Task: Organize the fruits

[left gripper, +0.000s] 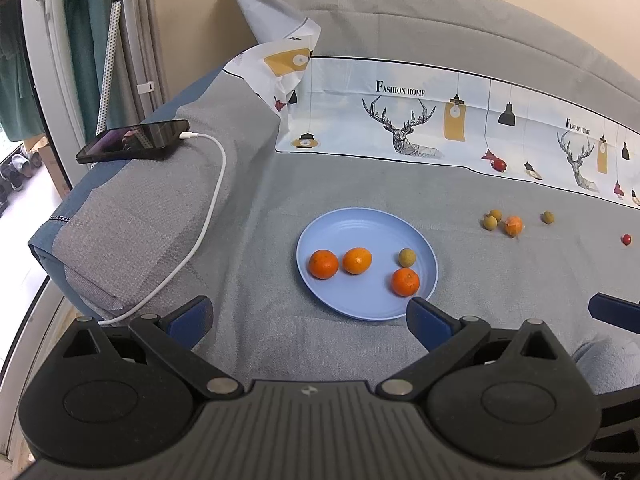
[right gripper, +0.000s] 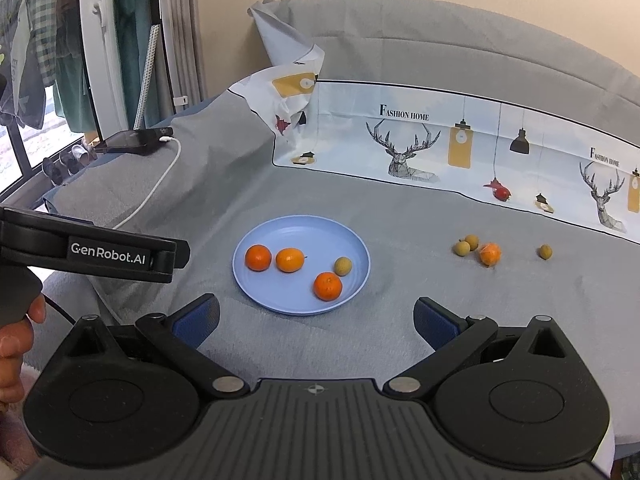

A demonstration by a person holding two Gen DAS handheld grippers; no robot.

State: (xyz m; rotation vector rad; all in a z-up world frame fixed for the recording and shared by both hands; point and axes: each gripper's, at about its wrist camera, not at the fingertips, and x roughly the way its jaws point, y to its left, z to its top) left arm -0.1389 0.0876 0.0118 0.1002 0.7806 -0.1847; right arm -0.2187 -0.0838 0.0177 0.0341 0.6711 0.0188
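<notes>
1. Plate: pale blue, smooth, plastic-looking, soft sheen.
2. Sofa cover: grey woven cloth, matt, coarse weave.
3. Printed sheet: thin, smooth, creased at the fold.
4. Left gripper: black matt plastic body, ribbed deck, bright metal pivot pins, blue matt pads.
5. Phone: glossy dark screen; cable smooth white.
6. Oranges: dimpled, faintly shiny skin.

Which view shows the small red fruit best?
The left wrist view: the red fruit lies on the grey cover near the right edge, beyond the loose fruits. The right wrist view does not show it; only the loose brown fruits and one orange appear there.
</notes>
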